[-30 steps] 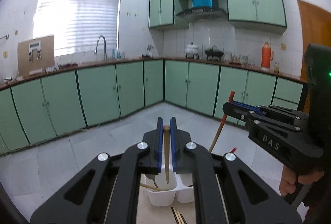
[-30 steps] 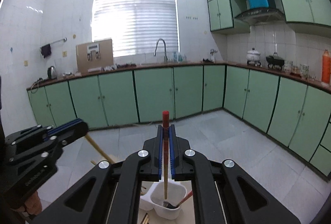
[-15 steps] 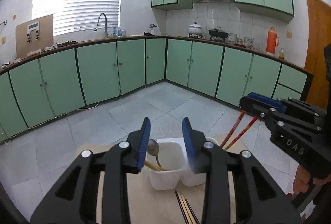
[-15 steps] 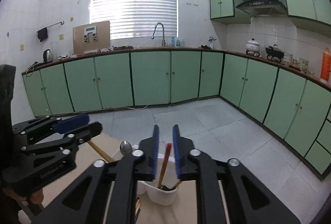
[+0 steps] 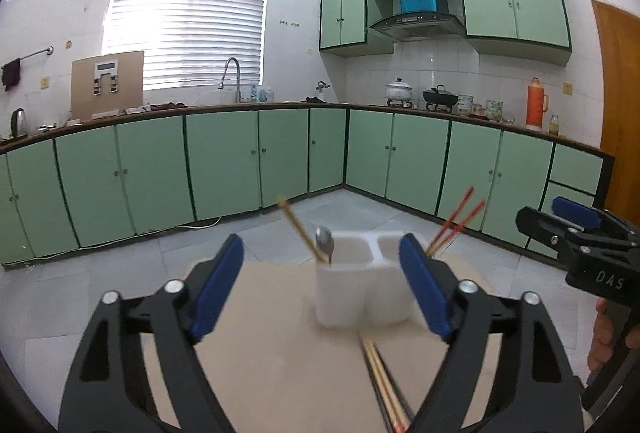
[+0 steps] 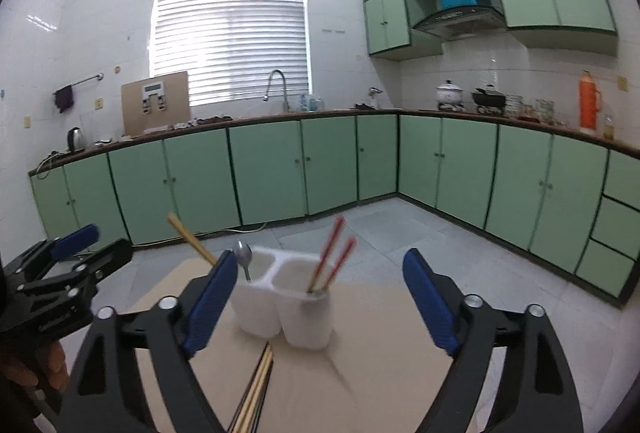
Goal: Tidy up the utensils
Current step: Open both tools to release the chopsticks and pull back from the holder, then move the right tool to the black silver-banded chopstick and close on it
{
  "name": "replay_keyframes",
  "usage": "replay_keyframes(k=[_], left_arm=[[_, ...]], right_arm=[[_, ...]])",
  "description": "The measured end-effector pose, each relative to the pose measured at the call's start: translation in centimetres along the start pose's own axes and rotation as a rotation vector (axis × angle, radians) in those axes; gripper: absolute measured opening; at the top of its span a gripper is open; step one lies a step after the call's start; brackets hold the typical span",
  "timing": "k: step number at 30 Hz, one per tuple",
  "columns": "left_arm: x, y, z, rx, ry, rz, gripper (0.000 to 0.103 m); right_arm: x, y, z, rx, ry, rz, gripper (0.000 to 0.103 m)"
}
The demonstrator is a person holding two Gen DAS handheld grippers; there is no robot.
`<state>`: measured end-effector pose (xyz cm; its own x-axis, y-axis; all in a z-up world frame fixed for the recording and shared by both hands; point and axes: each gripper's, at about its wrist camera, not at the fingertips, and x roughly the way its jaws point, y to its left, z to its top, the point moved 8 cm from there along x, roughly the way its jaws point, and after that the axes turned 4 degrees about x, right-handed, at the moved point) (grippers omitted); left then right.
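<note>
Left wrist view, left to right: the left tongs point(image 5: 320, 293) stand wide apart, their blue pads point(image 5: 218, 289) clear of everything; the jaws have just been opening and grip nothing. Between and beyond the pads, at about 12 o'clock, a white two-compartment holder point(image 5: 352, 297) stands upright on the tan tabletop point(image 5: 272, 353). Its left compartment holds a wooden chopstick point(image 5: 300, 229) leaning toward 11 o'clock and a metal spoon point(image 5: 324, 241), bowl up. Its right compartment holds two red chopsticks point(image 5: 458, 221) leaning toward 1 o'clock. At 6 o'clock from the holder, a bundle of loose chopsticks point(image 5: 384, 385) lies flat on the tabletop. At 3 o'clock, the right tongs point(image 5: 560, 229) appear at the frame edge, held by a hand point(image 5: 600, 337).

Right wrist view, left to right: the left tongs point(image 6: 80, 253) sit at 9 o'clock. The right tongs point(image 6: 320, 297) are spread wide; their jaws have just been opening and nothing is held. The holder point(image 6: 284, 313) stands at 12 o'clock, just beside the left pad. The wooden chopstick point(image 6: 190, 239) and spoon point(image 6: 242, 257) occupy the left compartment, the red chopsticks point(image 6: 334, 253) the right. The loose chopsticks point(image 6: 256, 389) lie at 6 o'clock, near the holder's base.
</note>
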<state>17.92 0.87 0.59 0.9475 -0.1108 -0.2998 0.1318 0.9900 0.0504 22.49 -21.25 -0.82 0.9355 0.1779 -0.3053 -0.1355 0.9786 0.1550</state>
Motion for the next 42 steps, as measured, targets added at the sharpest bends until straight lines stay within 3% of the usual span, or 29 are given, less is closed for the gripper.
replay_keyframes(k=[2,14,24,30,32,38,42], left_arm=[[-0.6,-0.1,-1.9,0.006,0.024,0.007,0.083],[-1.6,0.5,-12.0,0.0,0.215,-0.005,0.088],[-1.8,-0.3,-15.4,0.005,0.252,0.0,0.088],[-2.3,-0.1,-15.6,-0.001,0.27,0.011,0.088],[-2.5,0.0,-15.8,-0.013,0.282,0.014,0.088],[-2.9,0.2,-16.5,0.002,0.327,0.02,0.086],[-3.0,0.3,-16.7,-0.002,0.334,0.02,0.086]], right_arm=[[-0.6,-0.3,-1.6,0.009,0.007,-0.015,0.093],[-1.8,0.0,-12.8,0.026,0.192,-0.04,0.097],[-2.6,0.7,-17.4,0.023,0.251,-0.053,0.095],[-3.3,2.2,-18.2,-0.012,0.28,-0.007,0.071],[-3.2,3.0,-18.8,-0.018,0.318,0.027,0.056],[-2.9,4.9,-20.9,-0.043,0.425,0.094,0.028],[-2.6,5.6,-21.8,-0.06,0.469,0.108,0.021]])
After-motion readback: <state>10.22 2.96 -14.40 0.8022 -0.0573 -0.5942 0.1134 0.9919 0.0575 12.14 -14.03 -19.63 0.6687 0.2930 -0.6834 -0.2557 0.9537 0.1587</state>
